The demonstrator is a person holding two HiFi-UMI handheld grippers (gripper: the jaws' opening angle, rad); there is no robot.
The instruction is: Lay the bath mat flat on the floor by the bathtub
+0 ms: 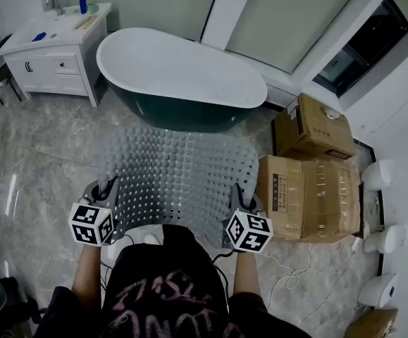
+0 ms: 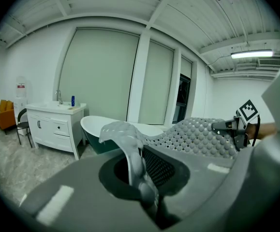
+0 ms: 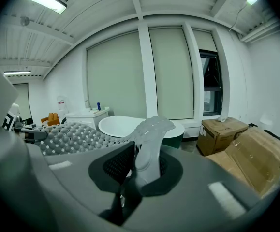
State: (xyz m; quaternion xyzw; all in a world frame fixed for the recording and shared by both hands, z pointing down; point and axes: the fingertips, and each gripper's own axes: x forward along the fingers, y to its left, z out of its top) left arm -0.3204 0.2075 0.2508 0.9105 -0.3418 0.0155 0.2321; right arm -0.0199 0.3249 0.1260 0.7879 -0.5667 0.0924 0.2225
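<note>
Pink writing on the person's shirt is too blurry to read. The left gripper is clamped on the mat's left edge. The right gripper is clamped on its right edge. The grey bumpy mat hangs between them, up off the floor, just before the tub. Brown boxes stand at the right, their labels too small to read.

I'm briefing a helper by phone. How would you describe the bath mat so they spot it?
Find the white bathtub with dark sides. In front of it, the bath mat hangs between the left gripper and right gripper. Only it is grey, perforated and bumpy.
</note>
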